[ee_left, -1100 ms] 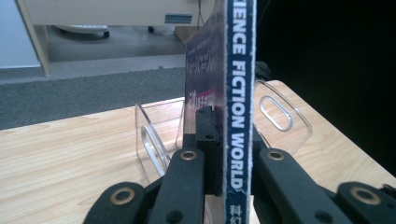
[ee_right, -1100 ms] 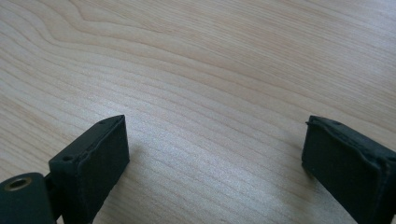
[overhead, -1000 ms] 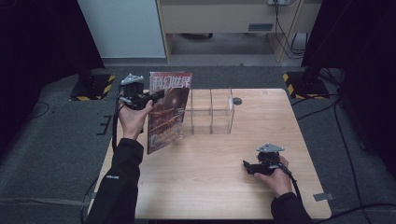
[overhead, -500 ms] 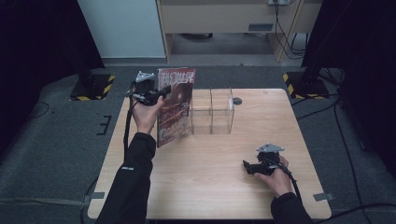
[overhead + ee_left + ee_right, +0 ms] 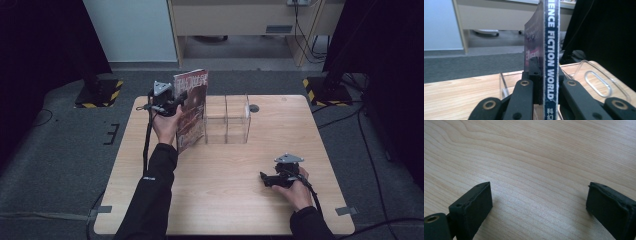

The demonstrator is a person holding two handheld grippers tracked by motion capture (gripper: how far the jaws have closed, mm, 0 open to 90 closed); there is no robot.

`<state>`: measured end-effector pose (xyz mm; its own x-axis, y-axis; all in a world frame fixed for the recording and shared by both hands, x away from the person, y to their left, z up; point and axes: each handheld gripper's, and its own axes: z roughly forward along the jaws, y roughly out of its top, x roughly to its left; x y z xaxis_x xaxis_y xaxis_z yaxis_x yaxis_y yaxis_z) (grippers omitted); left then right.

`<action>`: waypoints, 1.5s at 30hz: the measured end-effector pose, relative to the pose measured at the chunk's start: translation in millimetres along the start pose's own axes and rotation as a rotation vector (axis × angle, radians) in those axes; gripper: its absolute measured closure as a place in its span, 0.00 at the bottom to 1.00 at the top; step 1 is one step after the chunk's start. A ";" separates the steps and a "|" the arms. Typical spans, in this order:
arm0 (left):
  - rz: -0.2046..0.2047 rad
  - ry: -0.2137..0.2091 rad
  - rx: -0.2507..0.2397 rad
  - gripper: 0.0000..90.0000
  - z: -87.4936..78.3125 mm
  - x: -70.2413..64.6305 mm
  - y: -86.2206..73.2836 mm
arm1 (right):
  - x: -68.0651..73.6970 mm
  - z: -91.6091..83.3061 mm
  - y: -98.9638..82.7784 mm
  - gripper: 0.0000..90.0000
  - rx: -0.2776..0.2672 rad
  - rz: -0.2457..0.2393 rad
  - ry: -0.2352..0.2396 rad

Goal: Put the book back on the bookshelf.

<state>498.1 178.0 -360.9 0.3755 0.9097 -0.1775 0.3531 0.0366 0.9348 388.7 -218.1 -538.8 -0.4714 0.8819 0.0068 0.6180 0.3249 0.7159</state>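
A magazine [image 5: 192, 107] with a red and dark cover stands upright over the table's far left, its lower edge just left of a clear plastic divided rack [image 5: 227, 120]. My left gripper [image 5: 181, 98] is shut on the magazine near its spine. In the left gripper view the black jaws clamp the blue spine [image 5: 551, 50], which reads "SCIENCE FICTION WORLD", with the clear rack [image 5: 596, 80] behind it. My right gripper [image 5: 264, 179] rests on the wooden table [image 5: 225, 205] at the near right, pointing left. It is open [image 5: 539, 202], with bare wood between its pads.
A small dark round grommet [image 5: 254, 108] sits on the table right of the rack. Black stands with yellow-striped bases [image 5: 97, 92] [image 5: 325, 85] are on the floor beyond both far corners. A pale cabinet [image 5: 240, 20] stands behind.
My left hand has carried the magazine to the right and lower, bringing it up against the left side of the clear rack. The right hand has stayed put.
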 end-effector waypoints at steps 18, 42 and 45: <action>0.082 -0.063 0.057 0.92 -38.9 2.7 -18.8 | 0.6 0.5 0.2 0.08 -0.004 -0.004 -0.004; 0.121 -0.157 0.127 0.91 -84.6 19.4 -59.3 | 2.3 0.6 0.3 0.08 -0.003 0.004 -0.008; 0.123 -0.155 0.125 0.85 -82.7 18.9 -55.0 | 2.5 0.6 0.4 0.08 -0.002 0.006 -0.007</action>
<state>415.0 227.4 -390.3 0.5461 0.8292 -0.1192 0.3968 -0.1307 0.9086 388.1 -215.5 -538.9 -0.4633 0.8862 0.0060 0.6198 0.3192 0.7169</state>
